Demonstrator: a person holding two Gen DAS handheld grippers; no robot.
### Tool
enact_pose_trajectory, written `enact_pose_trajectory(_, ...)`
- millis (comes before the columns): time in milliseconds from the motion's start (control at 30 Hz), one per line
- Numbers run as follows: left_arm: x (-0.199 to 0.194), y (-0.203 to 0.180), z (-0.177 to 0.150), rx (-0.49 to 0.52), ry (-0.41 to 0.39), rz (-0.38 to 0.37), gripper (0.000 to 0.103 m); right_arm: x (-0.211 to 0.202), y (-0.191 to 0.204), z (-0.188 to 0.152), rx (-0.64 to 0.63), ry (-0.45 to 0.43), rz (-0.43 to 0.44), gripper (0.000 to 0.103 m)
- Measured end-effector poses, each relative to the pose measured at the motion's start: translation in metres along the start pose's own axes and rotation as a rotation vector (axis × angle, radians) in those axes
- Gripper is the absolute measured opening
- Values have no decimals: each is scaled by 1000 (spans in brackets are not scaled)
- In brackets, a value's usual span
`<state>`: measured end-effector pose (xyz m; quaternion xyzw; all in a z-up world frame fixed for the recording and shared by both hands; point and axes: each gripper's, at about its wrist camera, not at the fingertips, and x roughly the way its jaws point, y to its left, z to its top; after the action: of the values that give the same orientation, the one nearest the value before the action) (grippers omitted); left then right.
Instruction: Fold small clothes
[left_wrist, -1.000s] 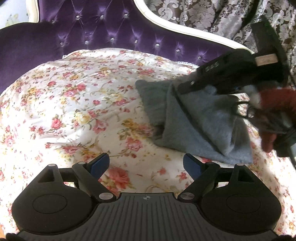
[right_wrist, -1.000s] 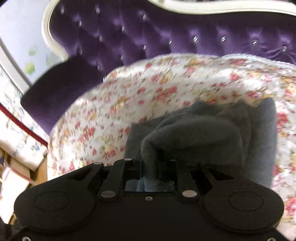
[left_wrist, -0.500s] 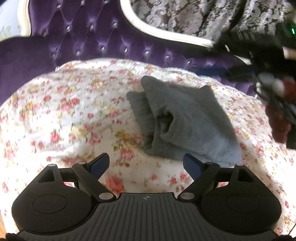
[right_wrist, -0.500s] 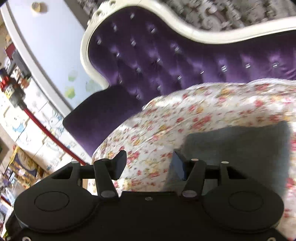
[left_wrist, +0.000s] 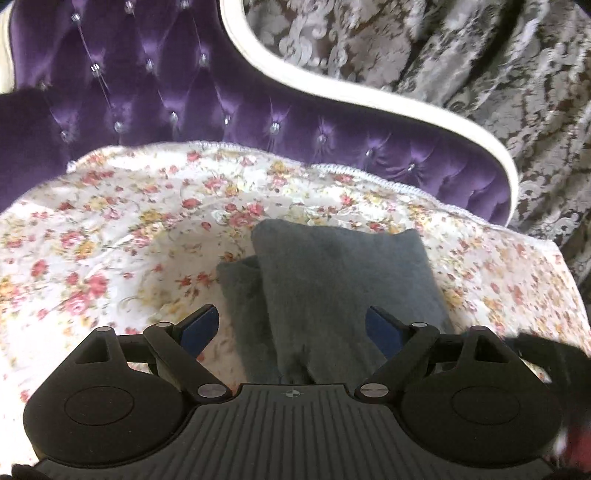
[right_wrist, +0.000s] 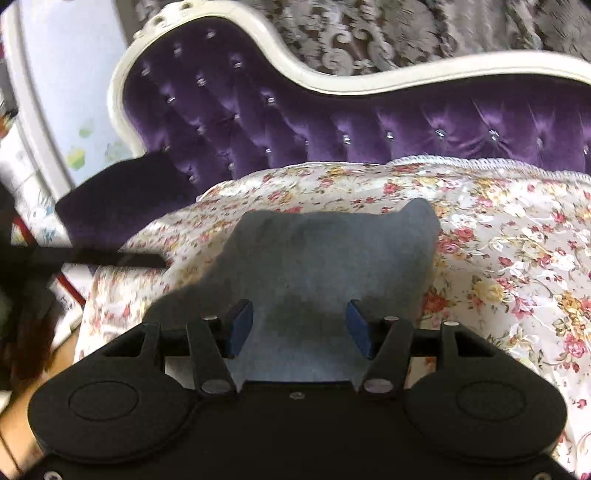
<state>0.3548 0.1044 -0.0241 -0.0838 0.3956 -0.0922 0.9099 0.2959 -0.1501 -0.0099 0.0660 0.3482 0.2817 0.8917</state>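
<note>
Grey garment (left_wrist: 343, 291) sits folded on the floral quilt (left_wrist: 122, 236), centre of the left wrist frame. Long axis runs bottom-to-top of frame, far short edge toward the purple backrest (left_wrist: 207, 107). Two far corners stick up slightly. A narrower folded layer peeks out along its left side. Fabric is thick, matte, fleece-like; outline roughly rectangular.

Right wrist view: same garment (right_wrist: 325, 266) at frame centre, top corners pointed, right one higher.

Left gripper (left_wrist: 291, 328): fingers spread wide, nothing pinched; garment shows between them, no pad contact.

Right gripper (right_wrist: 299, 325): fingers have just been opening, now apart, cloth visible in the gap, pads not pressing it.

Quilt is glossy, stitched, rose print, corded white edge. Backrest is tufted velvet with crystal buttons, curved cream frame (right_wrist: 332, 81). Damask curtain (left_wrist: 461, 62) upper right.
</note>
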Motion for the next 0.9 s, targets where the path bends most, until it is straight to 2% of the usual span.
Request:
enact_pose_trajectory(133, 33, 6, 11, -12, 68, 26, 87, -2, 24, -16, -132, -20, 27, 63)
enact_pose_trajectory(233, 54, 14, 15, -49, 114, 7, 86, 1, 50, -26, -251, -40, 53, 62)
enact_pose_trajectory(333, 66, 17, 17, -82, 148, -29, 75, 10, 74, -34, -352, -51, 66, 62)
enact_pose_trajectory(367, 70, 18, 17, -89, 158, -28, 68, 13, 82, -37, -390, -53, 68, 62)
enact_pose_trajectory(433, 74, 18, 18, -90, 152, -26, 44, 20, 99, -43, -472, -54, 62, 63)
enact_pose_trajectory(467, 73, 18, 17, -91, 136, -34, 21, 23, 105, -46, -508, -56, 51, 62)
enact_pose_trajectory(500, 73, 19, 17, -102, 126, -57, 14, 26, 111, -48, -540, -57, 30, 62)
enact_pose_trajectory(533, 72, 20, 17, -114, 121, -64, 14, 31, 116, -49, -576, -57, 2, 61)
enact_pose_trajectory(567, 69, 19, 18, -111, 109, -60, 6, 35, 119, -50, -601, -53, -18, 53)
enact_pose_trajectory(600, 64, 18, 19, -92, 90, -51, 6, 38, 122, -51, -621, -47, -42, 8)
enact_pose_trajectory(633, 57, 17, 19, -76, 69, -44, 6, 40, 123, -49, -623, -39, -53, 13)
enact_pose_trajectory(667, 49, 17, 19, -72, 46, -41, 6, 38, 121, -46, -601, -43, -46, 9)
enact_pose_trajectory(767, 37, 25, 18, -100, 19, -58, 6, 26, 125, -41, -557, -73, -5, 10)
enact_pose_trajectory(833, 45, 28, 15, -86, 39, -16, 7, 32, 129, -44, -558, -38, 16, 11)
enact_pose_trajectory(900, 62, 30, 9, -64, 106, 31, 10, 48, 128, -51, -540, 32, 27, 20)
